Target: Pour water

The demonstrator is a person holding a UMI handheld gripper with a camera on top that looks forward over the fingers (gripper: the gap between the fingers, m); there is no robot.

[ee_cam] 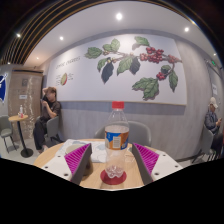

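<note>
The counter (62, 152) is a light wooden surface. On it stands a clear plastic bottle (116, 132) with a red cap and a red label, upright. Just in front of the bottle, nearer the camera, a clear glass (114, 170) stands on a small red coaster (113, 178); whether glass and bottle touch cannot be told. Beside the bottle, on the side of the seated person, a pale flat object (98, 153) lies on the wood, too indistinct to identify.
</note>
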